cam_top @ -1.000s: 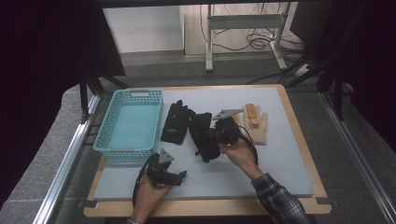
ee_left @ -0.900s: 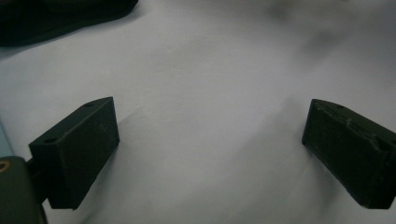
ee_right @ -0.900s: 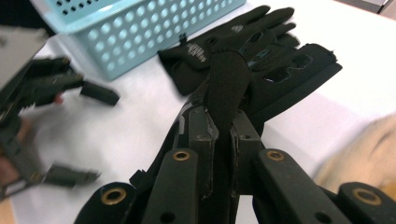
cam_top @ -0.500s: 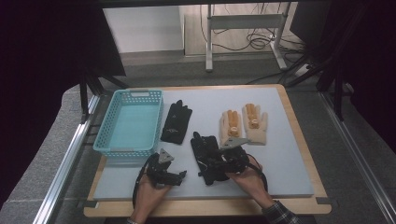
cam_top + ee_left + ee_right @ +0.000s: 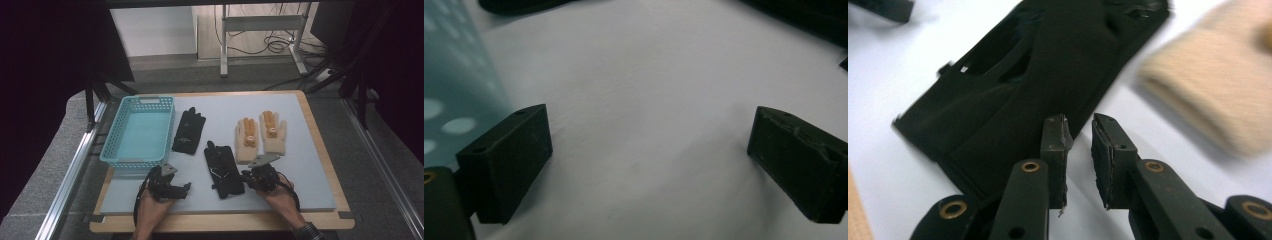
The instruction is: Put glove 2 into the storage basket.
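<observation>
A black glove (image 5: 224, 171) lies flat near the front of the white table (image 5: 310, 165), cuff toward me. My right gripper (image 5: 246, 176) rests just right of its cuff. In the right gripper view its jaws (image 5: 1080, 125) have just been closing and stand a narrow gap apart with nothing between them, the black glove (image 5: 1038, 70) just beyond. A second black glove (image 5: 189, 131) lies farther back. Two beige gloves (image 5: 260, 135) lie side by side to the right. My left gripper (image 5: 184, 188) sits at the front left, its jaws (image 5: 649, 145) wide open over bare table.
A teal plastic basket (image 5: 137, 131) stands at the table's left side, and its wall (image 5: 449, 85) shows close beside my left gripper. A wooden rim (image 5: 320, 135) frames the table. A metal stand and cables are on the floor beyond.
My right hand has pulled the nearer black glove toward the front edge and let it go; the beige gloves are uncovered. The left gripper has stayed put.
</observation>
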`<move>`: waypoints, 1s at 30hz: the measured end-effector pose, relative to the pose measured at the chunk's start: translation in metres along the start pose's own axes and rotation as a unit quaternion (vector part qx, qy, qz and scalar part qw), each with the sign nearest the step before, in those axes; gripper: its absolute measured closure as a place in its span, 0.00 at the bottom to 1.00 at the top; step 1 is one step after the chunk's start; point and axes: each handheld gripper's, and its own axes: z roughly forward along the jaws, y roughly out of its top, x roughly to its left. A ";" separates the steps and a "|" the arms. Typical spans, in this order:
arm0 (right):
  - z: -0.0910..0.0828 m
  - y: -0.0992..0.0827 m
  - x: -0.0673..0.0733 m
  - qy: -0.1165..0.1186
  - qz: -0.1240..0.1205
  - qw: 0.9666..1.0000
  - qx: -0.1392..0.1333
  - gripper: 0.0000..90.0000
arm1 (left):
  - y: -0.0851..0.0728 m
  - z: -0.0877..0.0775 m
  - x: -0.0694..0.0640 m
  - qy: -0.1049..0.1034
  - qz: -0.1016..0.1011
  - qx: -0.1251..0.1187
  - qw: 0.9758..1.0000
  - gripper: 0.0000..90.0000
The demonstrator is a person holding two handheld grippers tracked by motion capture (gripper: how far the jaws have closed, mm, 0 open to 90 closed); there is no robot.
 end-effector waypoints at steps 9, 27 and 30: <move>0.011 0.006 0.028 0.036 -0.036 0.999 0.003 0.79 | -0.003 0.001 0.000 -0.006 -0.006 -0.005 1.000 0.04; 0.045 0.093 -0.014 0.032 -0.018 0.998 -0.041 0.65 | -0.005 0.000 -0.002 0.000 -0.011 -0.015 1.000 0.05; 0.061 0.112 -0.019 0.025 -0.022 0.999 -0.032 0.65 | -0.005 0.000 -0.002 0.000 -0.011 -0.015 1.000 0.05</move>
